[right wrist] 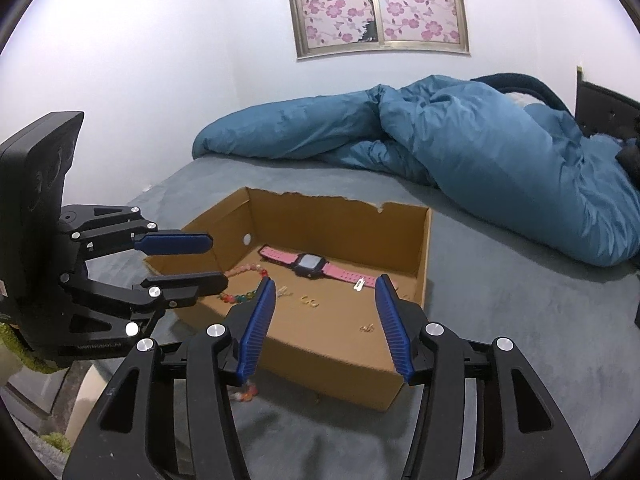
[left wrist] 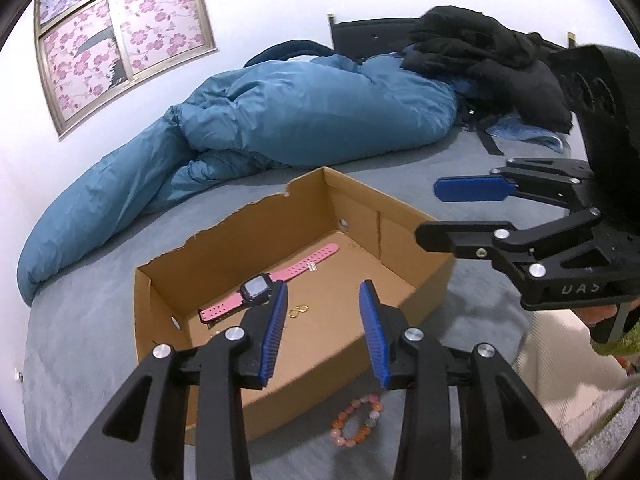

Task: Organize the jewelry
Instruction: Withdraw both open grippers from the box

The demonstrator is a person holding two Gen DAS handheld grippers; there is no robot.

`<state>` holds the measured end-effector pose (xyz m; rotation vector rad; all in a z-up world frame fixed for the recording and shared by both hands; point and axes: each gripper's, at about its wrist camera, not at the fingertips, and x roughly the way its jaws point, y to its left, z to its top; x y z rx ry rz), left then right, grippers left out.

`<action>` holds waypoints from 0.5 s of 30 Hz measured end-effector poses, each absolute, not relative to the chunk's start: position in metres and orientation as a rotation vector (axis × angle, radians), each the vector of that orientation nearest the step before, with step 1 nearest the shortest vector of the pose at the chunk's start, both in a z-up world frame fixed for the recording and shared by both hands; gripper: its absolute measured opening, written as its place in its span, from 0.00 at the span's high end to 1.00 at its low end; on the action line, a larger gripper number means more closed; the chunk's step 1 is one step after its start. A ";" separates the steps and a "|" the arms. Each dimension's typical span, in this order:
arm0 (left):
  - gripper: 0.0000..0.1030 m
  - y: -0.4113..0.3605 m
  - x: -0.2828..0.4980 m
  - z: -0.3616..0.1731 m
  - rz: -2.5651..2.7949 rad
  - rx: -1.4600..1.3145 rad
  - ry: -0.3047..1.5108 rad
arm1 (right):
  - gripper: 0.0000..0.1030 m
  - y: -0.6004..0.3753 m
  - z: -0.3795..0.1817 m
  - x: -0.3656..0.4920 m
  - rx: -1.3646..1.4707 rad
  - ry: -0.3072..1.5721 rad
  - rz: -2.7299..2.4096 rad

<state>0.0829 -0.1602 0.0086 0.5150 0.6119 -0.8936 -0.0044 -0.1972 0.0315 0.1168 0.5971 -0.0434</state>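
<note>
Both of mine empty — left gripper (left wrist: 326, 328) part open, right gripper (right wrist: 326, 326) somewhat wider, nothing between the pads. Cardboard box (left wrist: 412, 280) on the bed already holds the pink watch (right wrist: 310, 265), a beaded bracelet (right wrist: 245, 270) and small gold rings (right wrist: 310, 301). Orange bead bracelet (left wrist: 358, 420) lies outside, just beside the near wall — likely my next pick.
</note>
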 end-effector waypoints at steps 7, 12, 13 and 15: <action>0.65 -0.160 0.060 -0.006 -0.940 0.528 0.660 | 0.51 -0.186 0.019 -0.016 0.125 0.639 0.007; 0.65 -0.160 0.058 -0.029 -0.926 0.545 0.714 | 0.51 -0.181 0.002 -0.016 0.132 0.700 0.017; 0.65 -0.160 0.060 -0.034 -0.914 0.550 0.726 | 0.51 -0.181 0.000 -0.014 0.131 0.713 0.013; 0.65 -0.160 0.065 -0.042 -0.896 0.551 0.745 | 0.51 -0.180 -0.006 -0.009 0.123 0.736 0.003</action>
